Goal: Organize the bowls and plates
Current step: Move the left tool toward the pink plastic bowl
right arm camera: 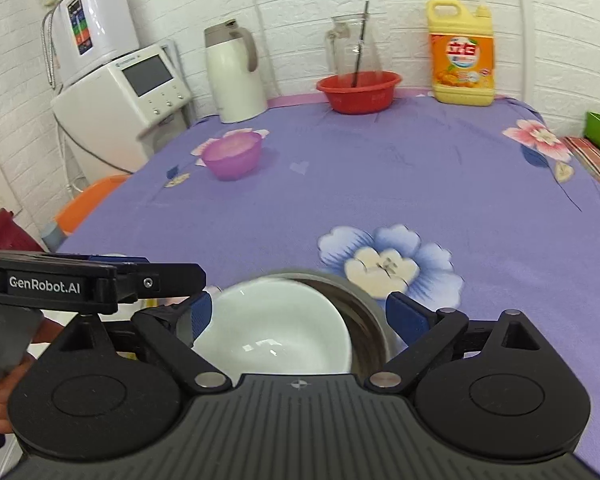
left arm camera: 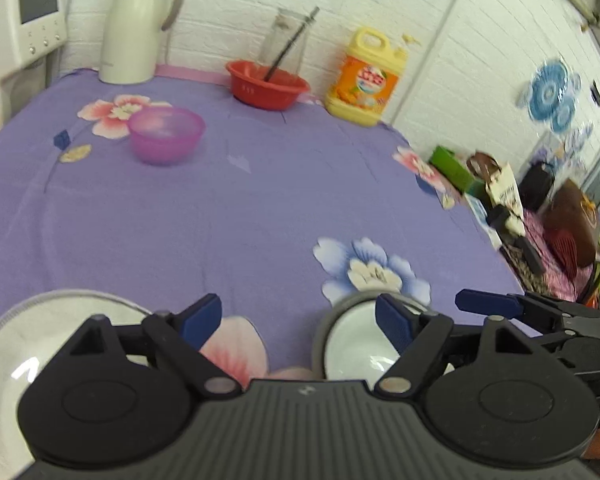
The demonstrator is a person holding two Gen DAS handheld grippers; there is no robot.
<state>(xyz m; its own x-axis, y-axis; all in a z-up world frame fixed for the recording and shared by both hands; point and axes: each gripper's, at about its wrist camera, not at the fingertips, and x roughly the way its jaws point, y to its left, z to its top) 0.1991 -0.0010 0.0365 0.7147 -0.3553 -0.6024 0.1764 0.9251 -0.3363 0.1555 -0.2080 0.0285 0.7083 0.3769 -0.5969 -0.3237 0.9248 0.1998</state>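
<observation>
A small bowl (right arm camera: 276, 328) sits inside a larger bowl (right arm camera: 364, 312) at the table's (right arm camera: 420, 184) near edge.

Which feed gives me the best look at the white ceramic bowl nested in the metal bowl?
The right wrist view: the white ceramic bowl sits centred between the open claw fingers, its inside mostly visible, nested in the metal bowl. The left wrist view shows only part of it, behind that claw's right finger.

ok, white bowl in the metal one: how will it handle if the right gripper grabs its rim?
The white bowl looks glazed, judging by its glare, so probably slippery. It sits loosely inside the metal bowl, so may slide or clink. Likely ceramic: rigid, breakable.
</observation>
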